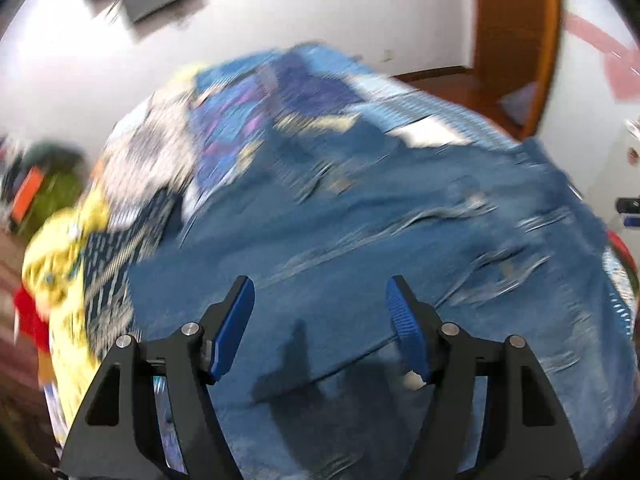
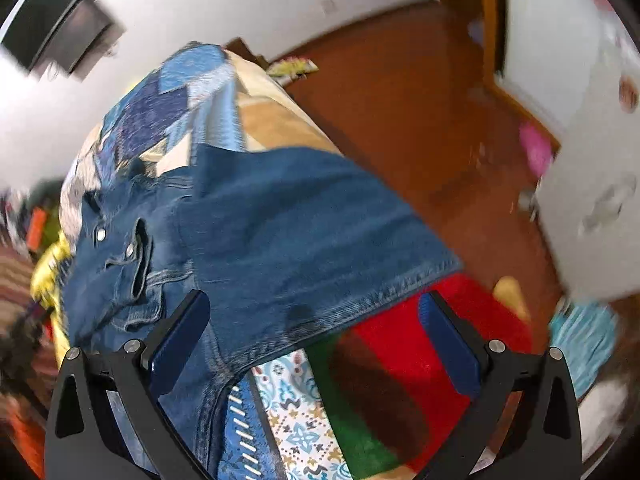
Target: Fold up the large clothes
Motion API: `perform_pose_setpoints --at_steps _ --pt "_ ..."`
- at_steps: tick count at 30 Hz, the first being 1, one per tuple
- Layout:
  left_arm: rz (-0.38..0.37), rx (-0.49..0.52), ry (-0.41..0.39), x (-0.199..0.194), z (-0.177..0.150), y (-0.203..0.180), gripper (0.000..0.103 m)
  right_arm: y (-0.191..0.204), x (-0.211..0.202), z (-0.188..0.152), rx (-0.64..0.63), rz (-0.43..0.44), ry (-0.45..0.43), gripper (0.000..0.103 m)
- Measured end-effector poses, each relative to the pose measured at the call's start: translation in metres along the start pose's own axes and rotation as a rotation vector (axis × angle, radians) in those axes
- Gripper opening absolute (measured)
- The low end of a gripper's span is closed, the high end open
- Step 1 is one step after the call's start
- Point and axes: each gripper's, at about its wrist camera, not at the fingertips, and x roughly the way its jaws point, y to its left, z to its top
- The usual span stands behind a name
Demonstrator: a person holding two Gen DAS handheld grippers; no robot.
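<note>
A pair of blue distressed jeans [image 1: 360,220] lies spread over a patterned bedspread [image 1: 248,92]. My left gripper [image 1: 320,300] is open and empty, hovering just above the denim. In the right wrist view the jeans [image 2: 288,232] show their waistband with metal buttons at left and a hemmed edge hanging over the bed's side. My right gripper [image 2: 314,324] is open and empty, with the hemmed edge between its fingers but not pinched.
A pile of yellow and patterned clothes [image 1: 60,264] lies at the bed's left. Red cloth [image 2: 432,340] and patterned fabric [image 2: 296,412] lie under the jeans' edge. Brown wooden floor [image 2: 400,100], a white cabinet [image 2: 592,200] and a wooden door frame [image 1: 516,40] stand to the right.
</note>
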Motion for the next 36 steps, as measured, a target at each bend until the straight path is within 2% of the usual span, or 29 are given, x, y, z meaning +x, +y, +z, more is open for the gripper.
perform_pose_setpoints --at_steps 4,8,10,13,14,15,16,17,18,20,24,26,32,36 --pt "0.01 -0.123 0.07 0.014 -0.029 0.04 0.068 -0.022 0.023 -0.001 0.123 0.087 0.068 0.103" --pt "-0.013 -0.227 0.103 0.022 -0.05 0.063 0.068 -0.03 0.035 0.0 0.185 0.131 0.067 0.102" --pt "-0.013 -0.25 0.101 0.023 -0.053 0.068 0.068 -0.032 0.039 0.004 0.205 0.132 0.053 0.098" --pt "-0.017 -0.269 0.093 0.021 -0.057 0.068 0.068 -0.041 0.049 0.009 0.256 0.128 0.037 0.084" --pt "-0.02 -0.271 0.092 0.021 -0.058 0.068 0.068 -0.046 0.05 0.01 0.275 0.119 0.025 0.073" --pt "-0.024 -0.272 0.091 0.021 -0.058 0.067 0.068 -0.051 0.051 0.011 0.293 0.095 0.006 0.054" --pt "-0.03 -0.272 0.09 0.02 -0.059 0.066 0.068 -0.054 0.053 0.013 0.31 0.073 -0.008 0.046" --pt "-0.038 -0.267 0.089 0.019 -0.06 0.063 0.068 -0.059 0.053 0.013 0.332 0.065 -0.018 0.03" --pt "-0.038 -0.261 0.088 0.018 -0.061 0.061 0.068 -0.064 0.054 0.012 0.363 0.067 -0.029 0.02" --pt "-0.034 -0.248 0.08 0.014 -0.061 0.057 0.068 -0.066 0.05 0.01 0.386 0.075 -0.049 0.015" --pt "-0.03 -0.221 0.059 0.005 -0.062 0.052 0.068 -0.037 0.029 0.015 0.247 -0.037 -0.106 0.009" --pt "-0.015 -0.207 0.042 -0.001 -0.063 0.051 0.068 -0.02 0.01 0.019 0.182 -0.054 -0.153 0.008" --pt "-0.02 -0.214 0.016 -0.016 -0.071 0.055 0.068 0.037 -0.05 0.034 0.038 0.026 -0.282 0.006" --pt "-0.024 -0.221 -0.004 -0.027 -0.076 0.061 0.068 0.105 -0.083 0.041 -0.103 0.09 -0.36 0.006"
